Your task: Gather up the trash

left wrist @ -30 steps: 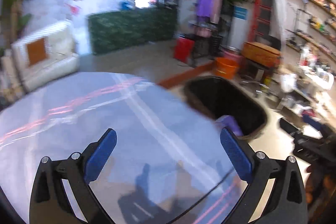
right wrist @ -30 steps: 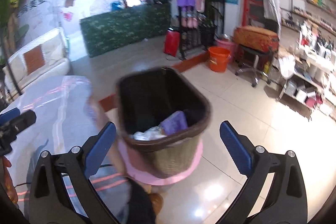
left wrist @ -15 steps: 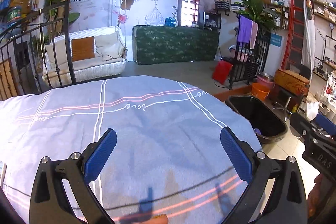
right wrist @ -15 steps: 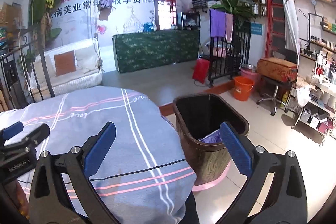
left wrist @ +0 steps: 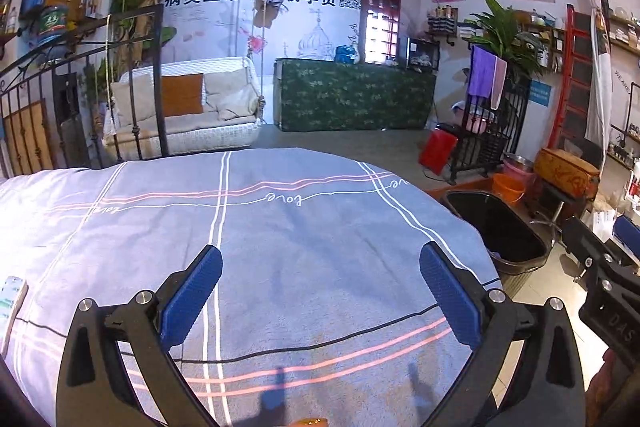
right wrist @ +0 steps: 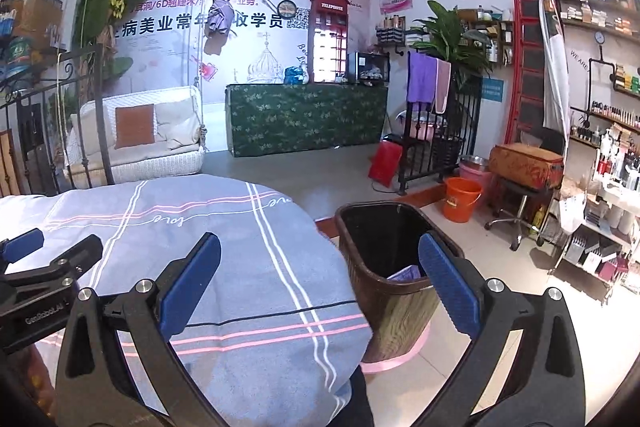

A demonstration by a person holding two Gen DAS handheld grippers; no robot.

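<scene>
- Left claw (left wrist: pixel 320 291): spread wide, nothing between the blue pads, hovering over the bed (left wrist: pixel 300 247).
- Right claw (right wrist: pixel 319 279): likewise wide and unloaded, over the bed's edge, with the trash bin (right wrist: pixel 390 291) partly behind its right finger.
- Bed: grey-blue striped cover, thin black cable (left wrist: pixel 300 347) lying across it near the claws. No loose trash seen on the visible cover.
- Flat pale packet-like item (left wrist: pixel 10 303) at the far left edge of the left view; cannot tell whether trash.
- Trash bin: dark, wood-grain sides, standing on the floor just beside the bed. Purple scrap (right wrist: pixel 404 273) visible inside, so some trash judged already collected.
- Handling judgement: scraps of this kind likely light, soft and crushable; best pinched at a raised fold or corner, clear of cover and cable. Flat packet likely hard to lift off soft bedding; edge grip advised.
- Beyond: orange bucket (right wrist: pixel 462 199), green-covered surface (right wrist: pixel 306 119) near the wall.
</scene>
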